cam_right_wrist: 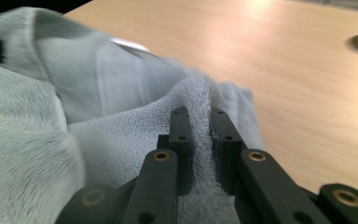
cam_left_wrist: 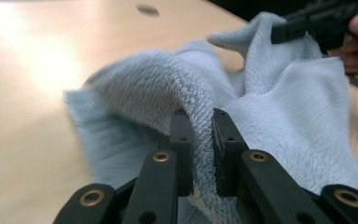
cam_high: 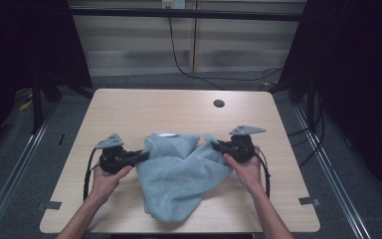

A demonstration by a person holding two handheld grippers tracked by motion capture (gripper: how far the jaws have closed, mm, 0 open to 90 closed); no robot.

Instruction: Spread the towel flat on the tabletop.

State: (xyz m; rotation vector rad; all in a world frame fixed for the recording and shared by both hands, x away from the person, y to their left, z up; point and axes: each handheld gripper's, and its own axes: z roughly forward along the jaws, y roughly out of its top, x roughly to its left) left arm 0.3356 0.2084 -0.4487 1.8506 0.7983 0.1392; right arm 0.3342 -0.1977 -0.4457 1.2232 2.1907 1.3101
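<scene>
From the high view, my left gripper [cam_high: 140, 156] and right gripper [cam_high: 218, 145] each pinch one side of the towel [cam_high: 181, 174], which sags between them onto the table [cam_high: 144, 107].

In the left gripper view, my jaws are clamped on a thin fold of towel [cam_left_wrist: 279, 121] near its edge.

In the right gripper view, the jaws likewise squeeze a narrow ridge of towel [cam_right_wrist: 121, 135].

Both bites look shallow to me; pulling apart or lifting fast could tug the terry out of one grip, dropping that corner.
</scene>
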